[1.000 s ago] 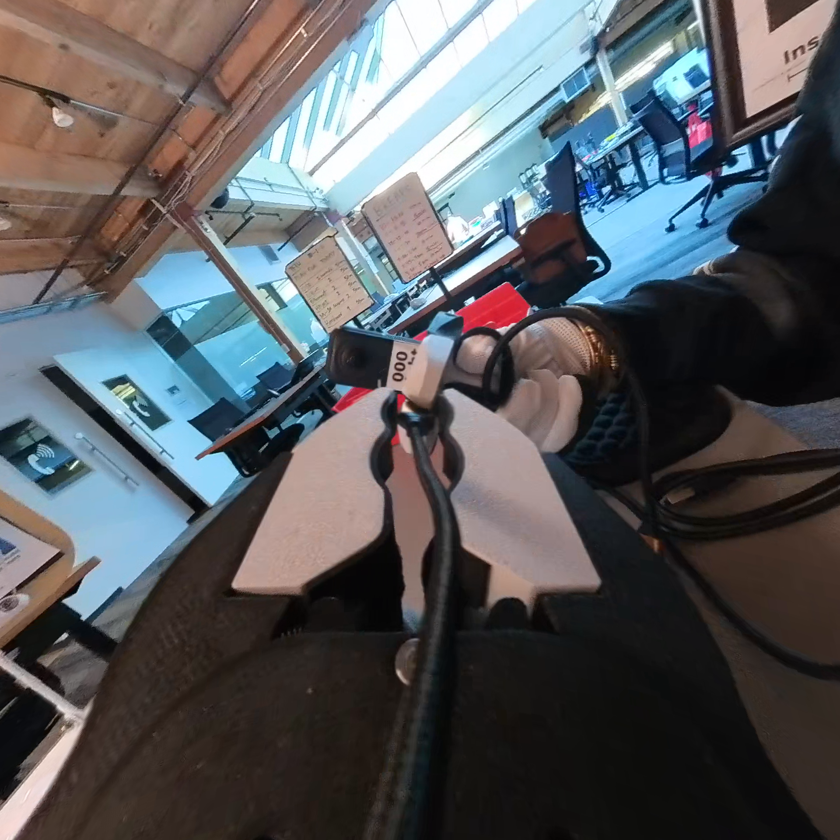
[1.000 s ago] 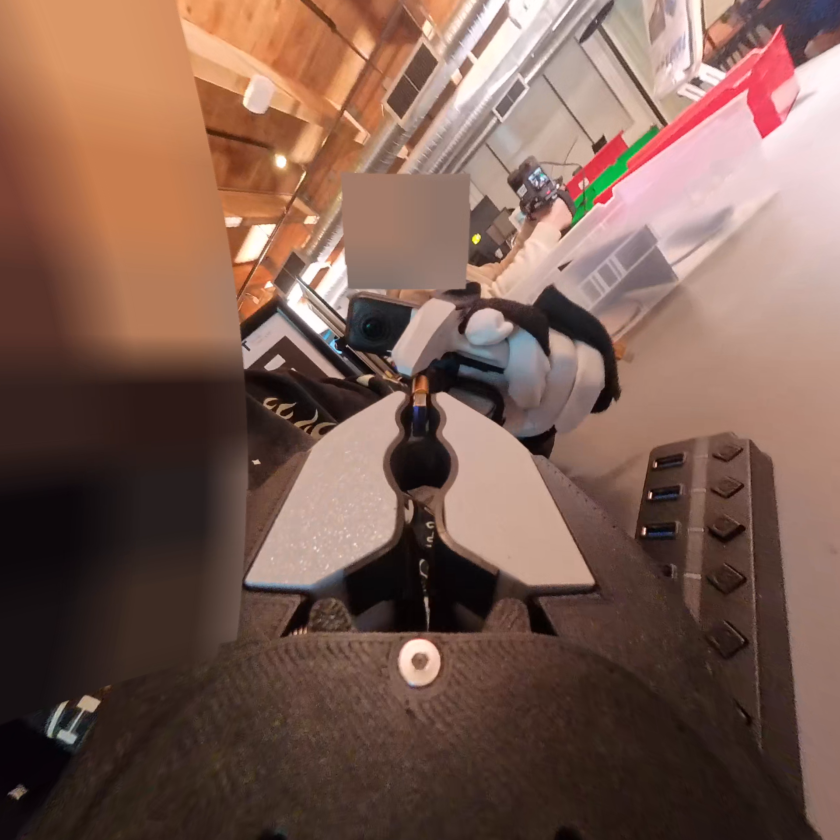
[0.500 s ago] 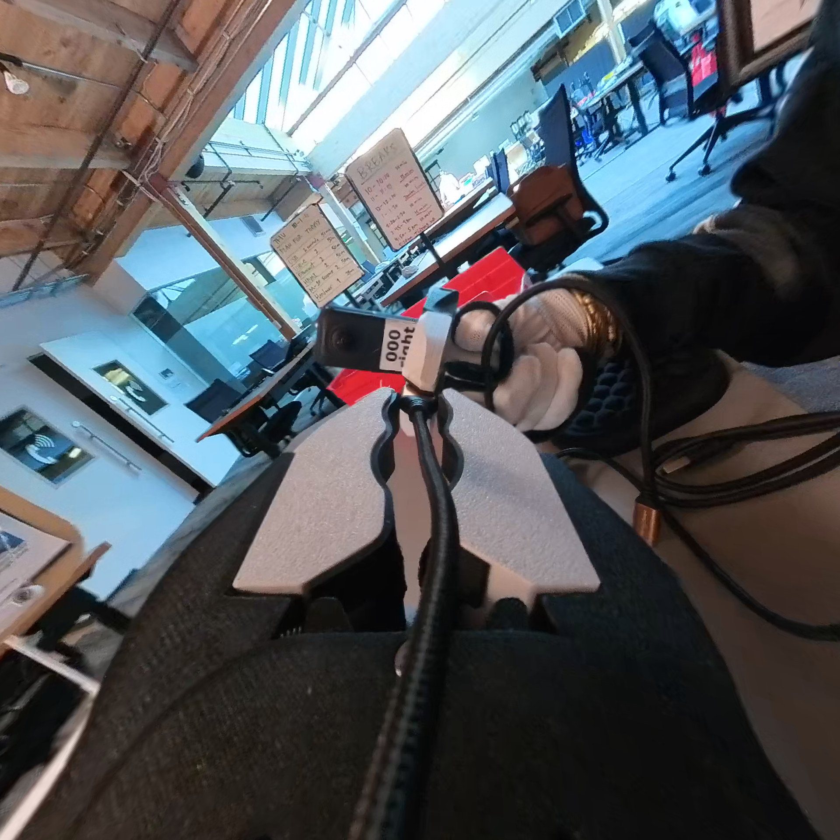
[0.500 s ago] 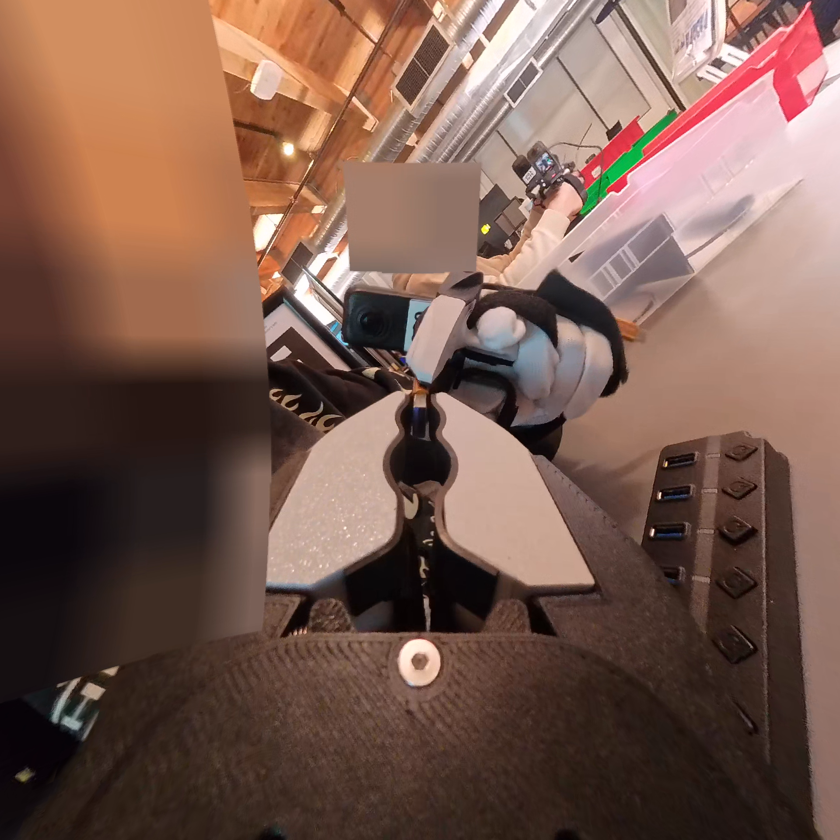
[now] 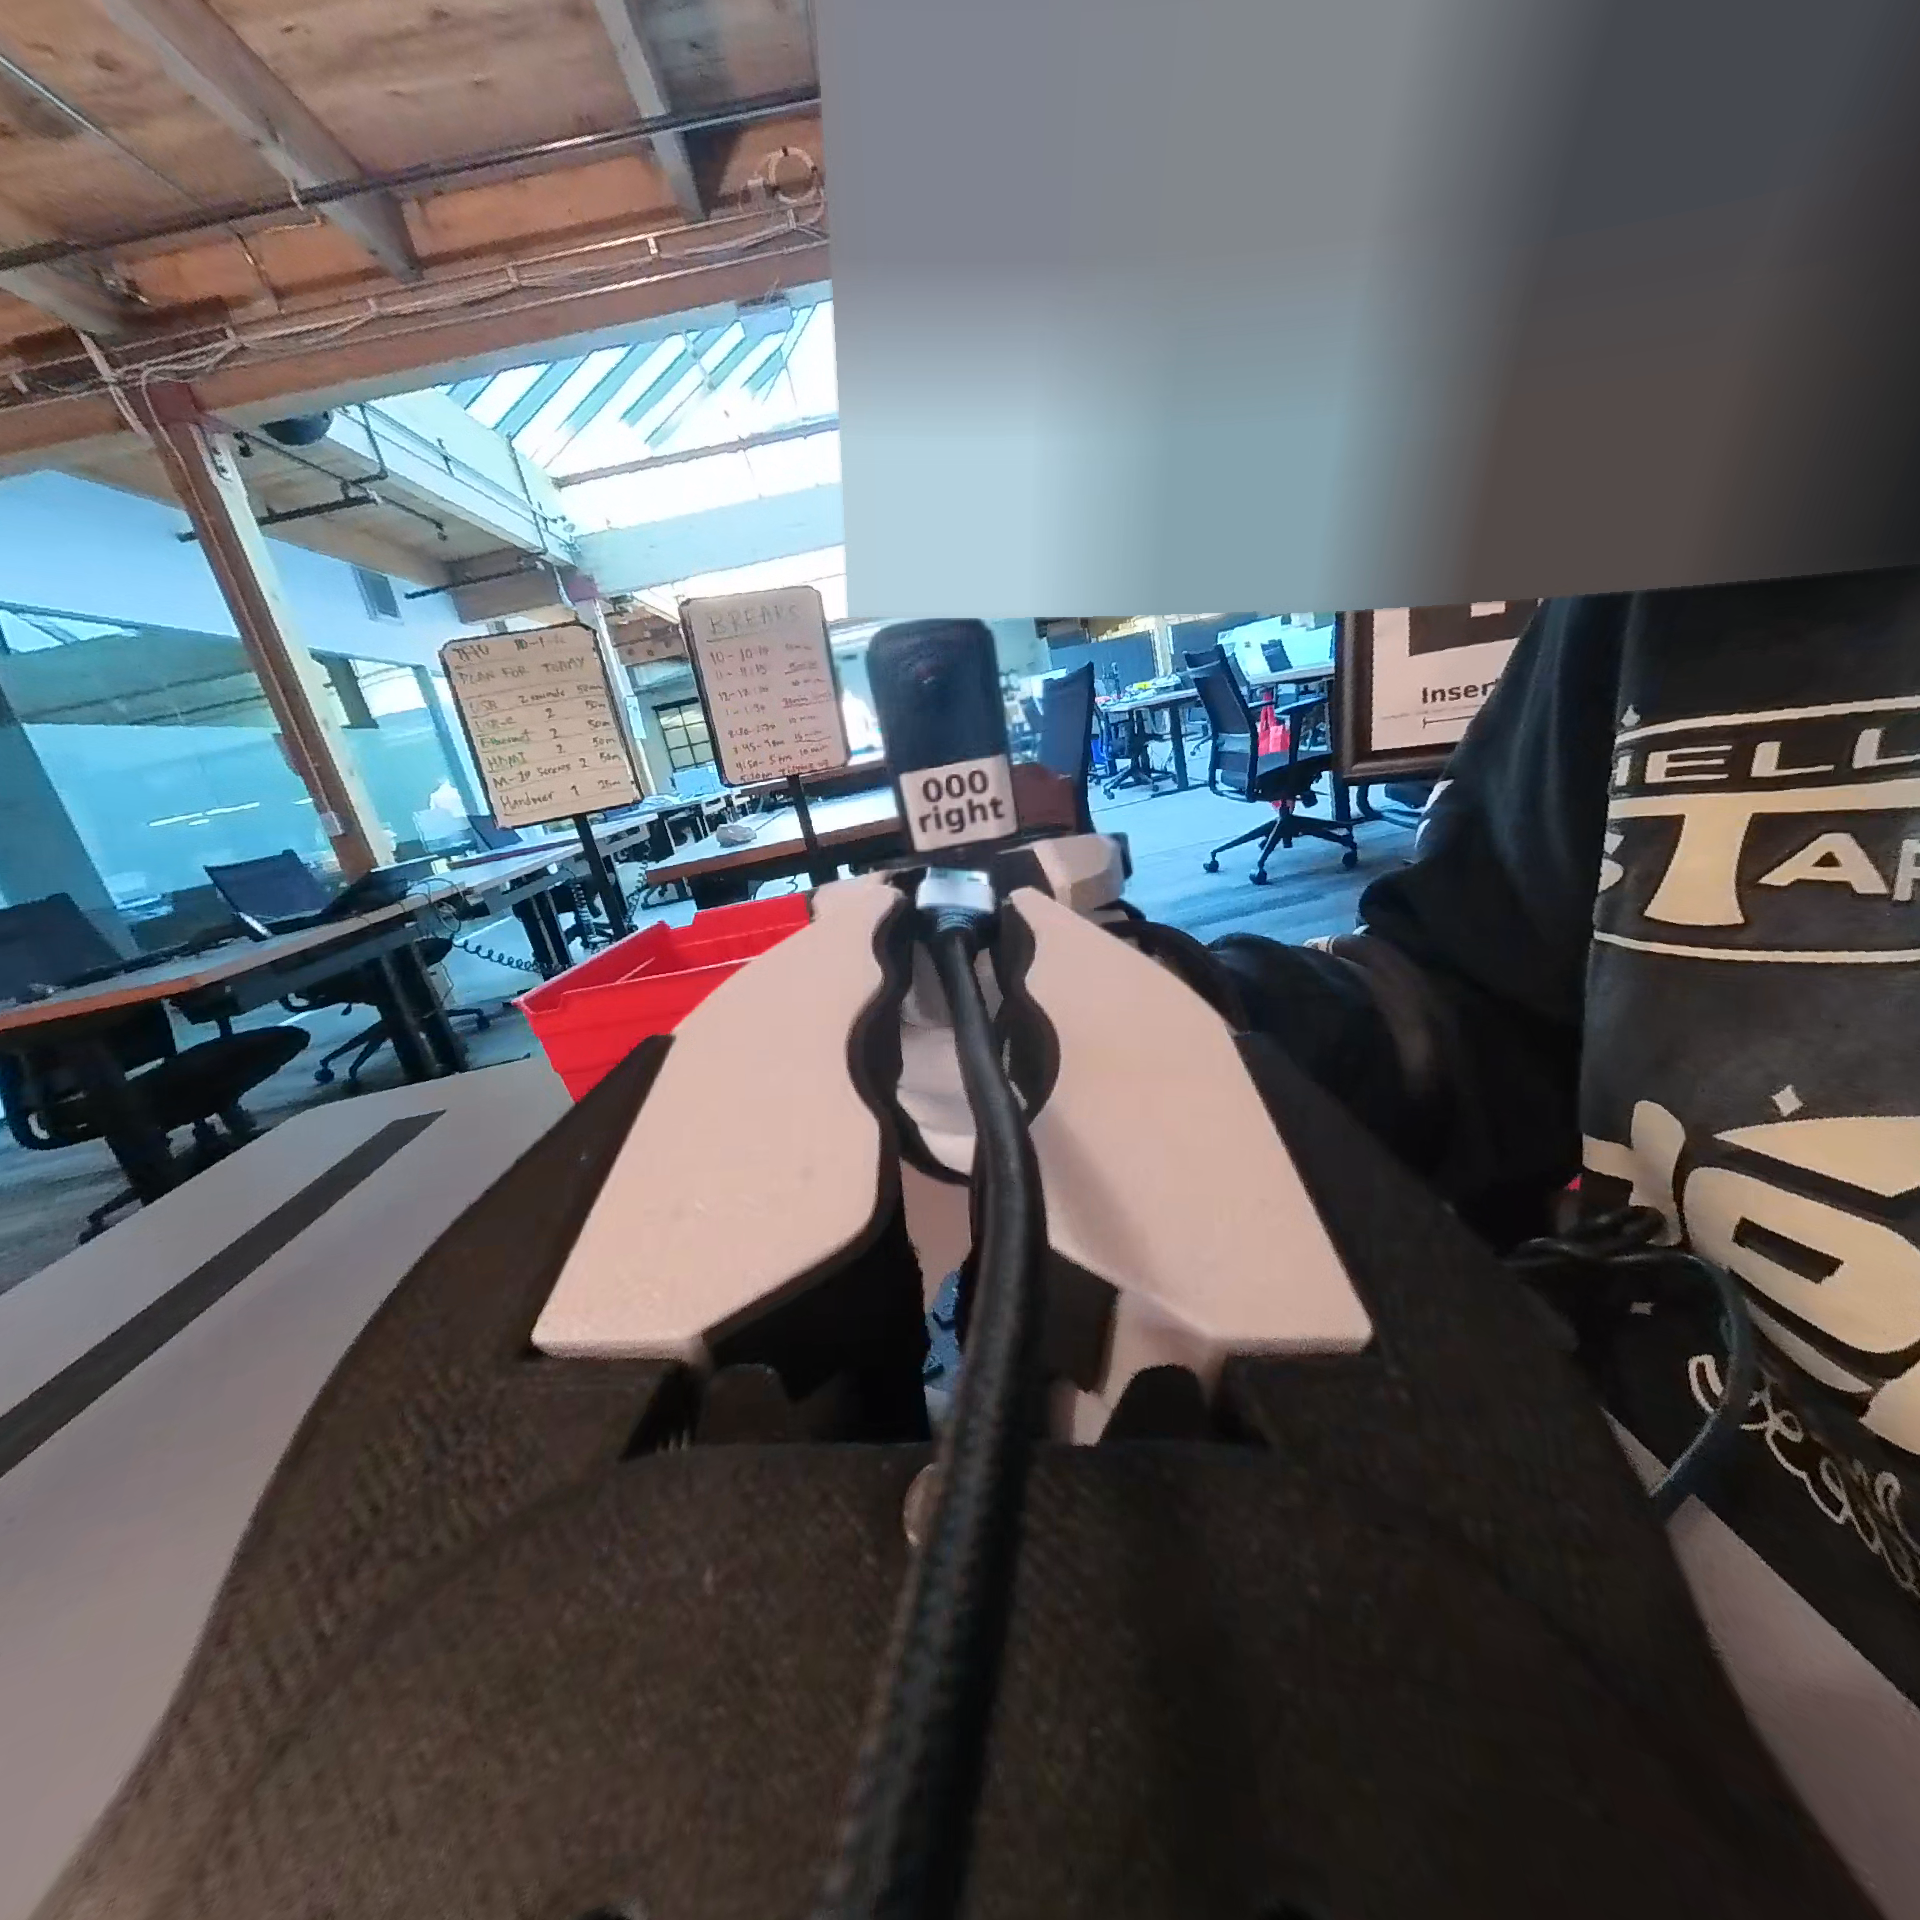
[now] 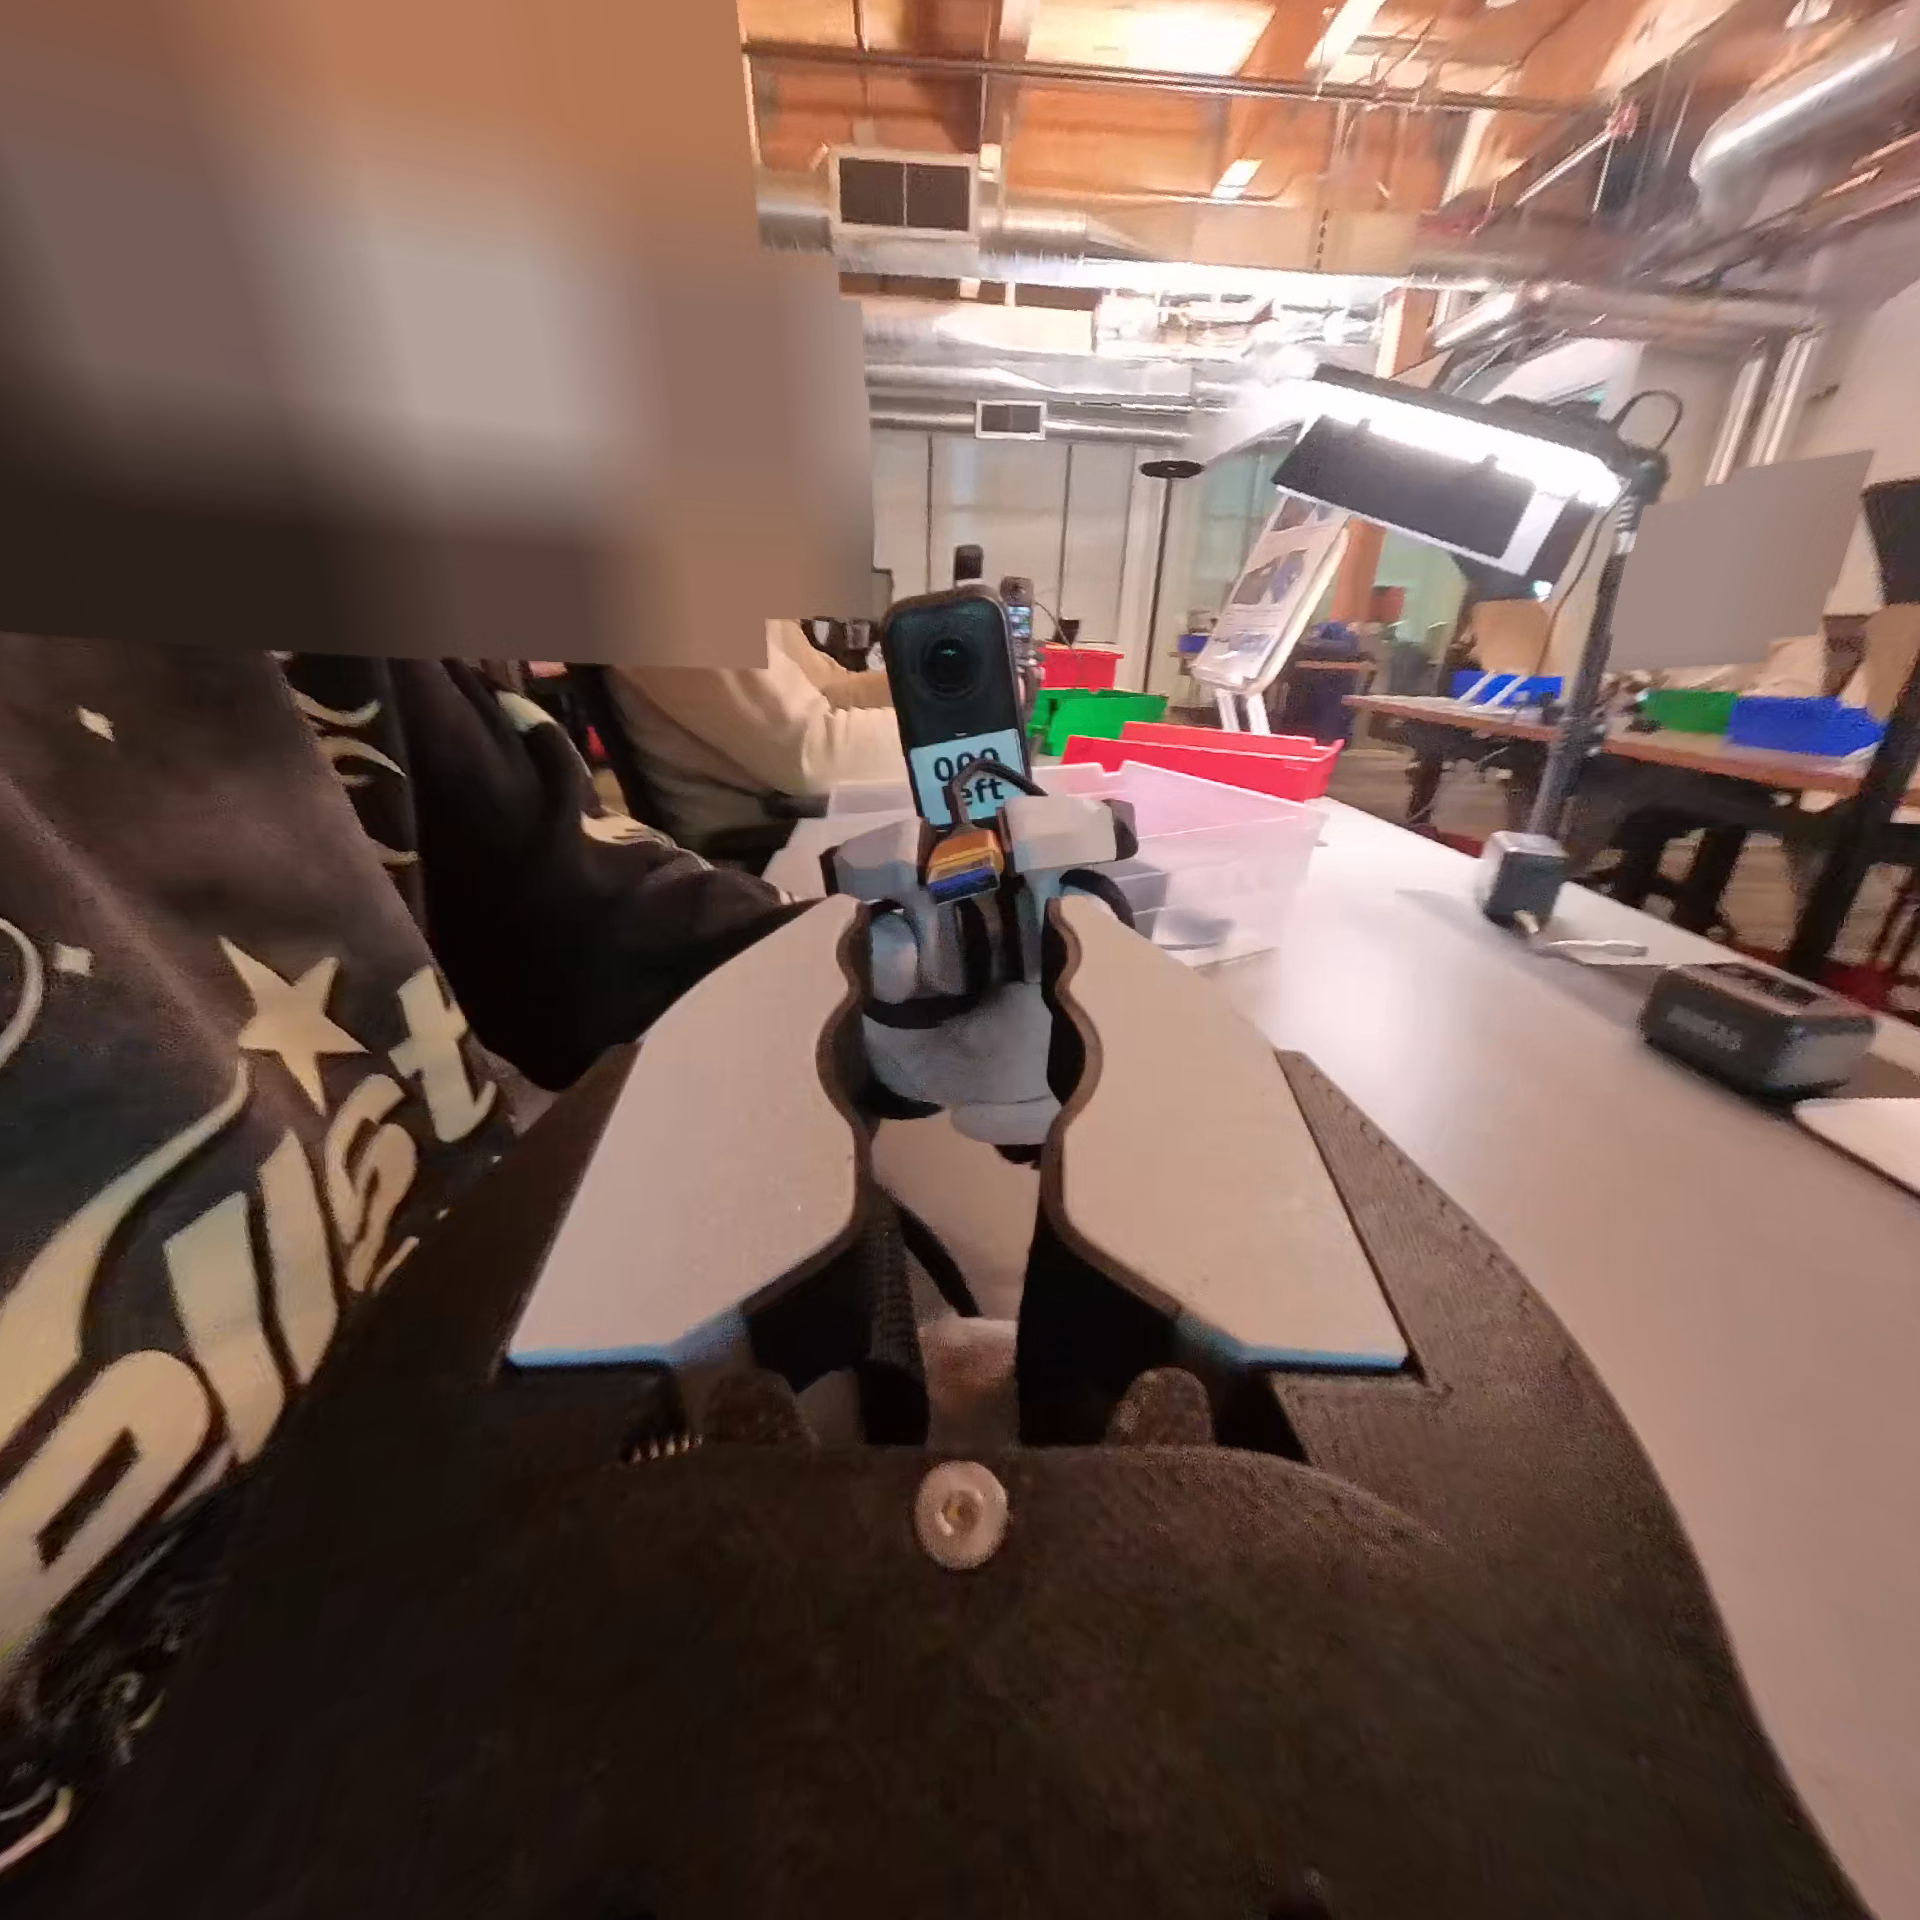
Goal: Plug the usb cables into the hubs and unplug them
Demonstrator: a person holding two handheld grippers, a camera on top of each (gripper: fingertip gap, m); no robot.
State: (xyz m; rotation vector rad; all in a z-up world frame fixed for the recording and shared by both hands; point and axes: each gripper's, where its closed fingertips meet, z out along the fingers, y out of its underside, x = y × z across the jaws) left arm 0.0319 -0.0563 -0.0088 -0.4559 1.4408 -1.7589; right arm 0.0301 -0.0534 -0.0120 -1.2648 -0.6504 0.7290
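On table (image 6: 1558,1195), clear bin (image 6: 1226,862), contents unclear

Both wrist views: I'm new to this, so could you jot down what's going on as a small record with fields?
Left gripper: jaws shut on a black usb cable
Plug: orange, blue-tipped, sticking out past those jaws, in no port
Right gripper: jaws open, holding nothing, facing the left one
Table: pale, with a dark box and a clear bin

two grippers: left gripper (image 5: 951,925), right gripper (image 6: 951,925). one braided black cable (image 5: 987,1195). one orange usb plug (image 6: 961,868). two whiteboards (image 5: 540,727), (image 5: 764,686). one lamp (image 6: 1455,483).
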